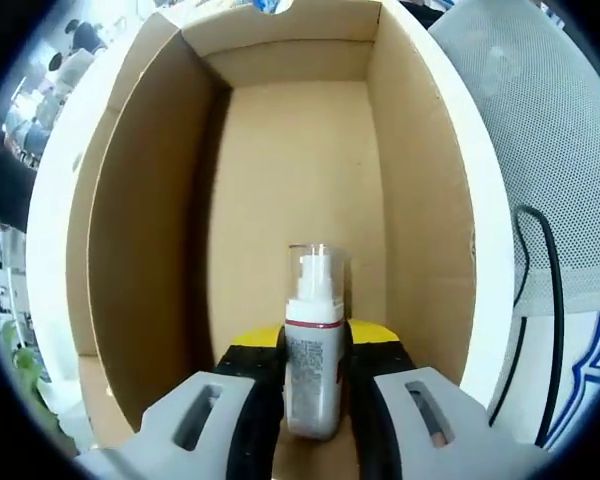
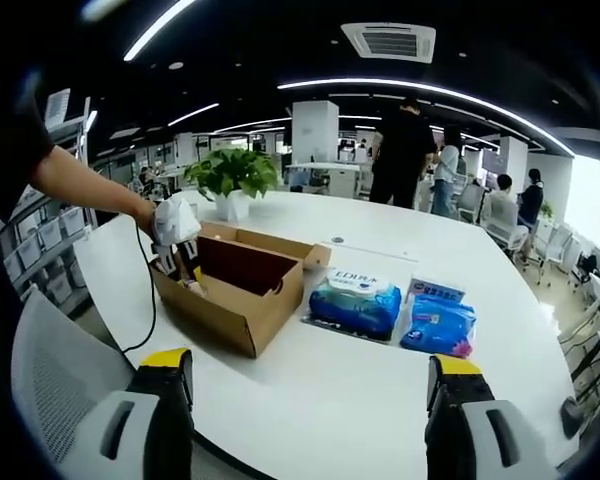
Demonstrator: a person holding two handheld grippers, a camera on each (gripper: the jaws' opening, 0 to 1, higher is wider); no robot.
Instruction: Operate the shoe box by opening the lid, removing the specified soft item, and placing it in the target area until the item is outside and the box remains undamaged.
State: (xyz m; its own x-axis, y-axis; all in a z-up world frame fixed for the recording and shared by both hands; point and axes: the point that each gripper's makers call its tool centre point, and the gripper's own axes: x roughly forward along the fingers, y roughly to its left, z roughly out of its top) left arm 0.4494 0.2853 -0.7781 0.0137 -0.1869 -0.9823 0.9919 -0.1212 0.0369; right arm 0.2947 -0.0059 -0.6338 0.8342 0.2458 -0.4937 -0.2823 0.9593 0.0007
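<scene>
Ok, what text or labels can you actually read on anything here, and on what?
"EDI": only these large letters read on the blue wipes pack; the characters after them are blurred.
Second blue pack: white label strip, too small to read.
Spray bottle between the left hand-held gripper's jaws: grey label print, too blurred to read.

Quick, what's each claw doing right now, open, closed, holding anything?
Left claw: closed on the spray bottle inside the shoe box.
Right claw: open, holding nothing, above the white table.
</scene>
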